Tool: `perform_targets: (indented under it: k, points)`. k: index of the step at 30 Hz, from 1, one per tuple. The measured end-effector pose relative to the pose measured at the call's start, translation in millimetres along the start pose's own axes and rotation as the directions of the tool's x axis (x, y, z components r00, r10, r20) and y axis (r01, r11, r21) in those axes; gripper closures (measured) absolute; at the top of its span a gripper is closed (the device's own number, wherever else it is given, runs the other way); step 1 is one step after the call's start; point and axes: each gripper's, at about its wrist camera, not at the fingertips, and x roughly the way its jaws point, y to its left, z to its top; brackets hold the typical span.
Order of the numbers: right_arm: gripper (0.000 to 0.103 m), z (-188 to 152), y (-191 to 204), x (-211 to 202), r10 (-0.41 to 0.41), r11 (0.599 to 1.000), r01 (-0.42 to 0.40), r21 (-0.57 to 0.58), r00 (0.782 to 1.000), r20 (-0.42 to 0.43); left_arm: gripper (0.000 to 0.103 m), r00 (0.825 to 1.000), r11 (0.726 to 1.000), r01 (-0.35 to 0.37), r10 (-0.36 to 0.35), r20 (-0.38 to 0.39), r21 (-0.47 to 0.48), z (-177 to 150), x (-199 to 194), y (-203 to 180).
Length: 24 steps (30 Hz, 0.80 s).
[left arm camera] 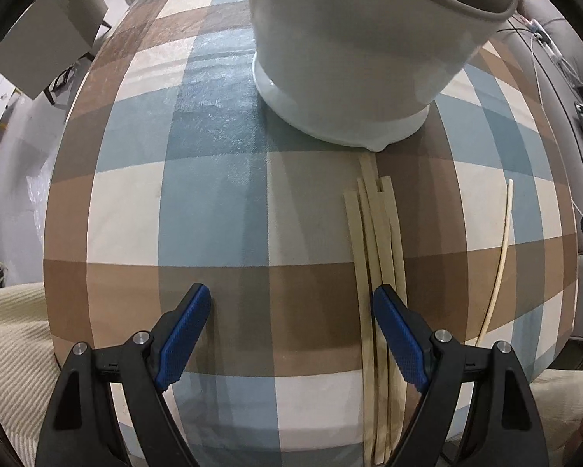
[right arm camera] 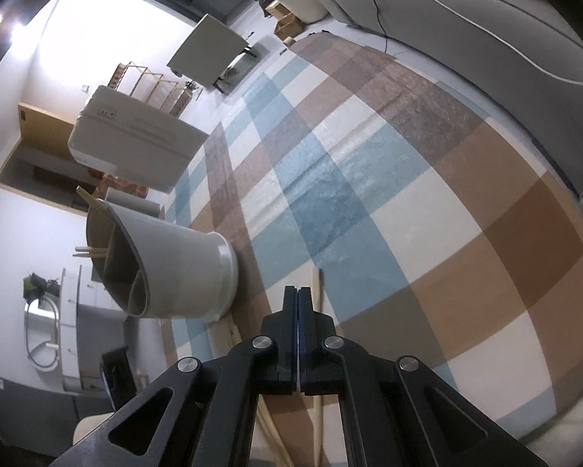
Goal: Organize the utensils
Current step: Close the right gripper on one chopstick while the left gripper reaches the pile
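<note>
Pale wooden chopsticks (left arm camera: pixel 377 241) lie bundled on the checked tablecloth (left arm camera: pixel 198 179), beside the grey-white divided holder (left arm camera: pixel 353 62).
Light, stiff and slippery; pinch mid-shaft. Left gripper (left arm camera: pixel 291 334) spread wide above them; right gripper (right arm camera: pixel 298 334) pressed together, empty.

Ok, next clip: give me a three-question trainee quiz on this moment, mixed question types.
1. True or false: the left gripper is open above the checked cloth.
2. Where does the chopstick bundle lie? A) inside the holder B) on the cloth beside the holder C) in the right gripper
3. Fill in: the holder already contains some ____.

Key: 1 true. 2 B; one single stick lies apart from the bundle. 3 chopsticks; the right gripper is shut with nothing visibly between its pads.
</note>
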Motion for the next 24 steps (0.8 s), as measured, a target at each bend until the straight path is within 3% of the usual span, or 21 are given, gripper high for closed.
perform_targets:
  k: [10, 14, 17, 20, 24]
  points:
    - [0.101, -3.0, 8.9, 8.3, 0.012, 0.999, -0.013, -0.035, 0.999, -0.048, 0.021, 0.998, 0.998, -0.066, 0.066, -0.003, 0.009, 19.6, 2.0, 4.6]
    - [0.1, -2.6, 8.9, 9.0, -0.001, 0.999, -0.001, -0.045, 0.999, -0.043, 0.021, 0.999, 0.999, -0.039, 0.038, -0.001, -0.024, 27.4, 4.5, 9.6]
    - [0.1, -2.1, 5.9, 12.0, -0.005, 1.0, 0.003, -0.031, 0.999, -0.052, 0.023, 0.998, 0.998, -0.062, 0.063, 0.013, -0.025, 34.1, 5.6, 11.2]
    - [0.1, -1.8, 6.8, 15.1, -0.021, 0.999, 0.018, -0.04, 0.998, -0.059, 0.035, 0.999, 0.999, -0.038, 0.039, 0.027, -0.036, 42.3, 5.2, 10.9]
    - [0.1, -1.0, 9.8, 20.4, -0.053, 0.997, 0.049, -0.066, 0.997, -0.064, 0.058, 0.998, 1.0, -0.031, 0.031, 0.058, 0.003, 52.8, 3.0, 2.7]
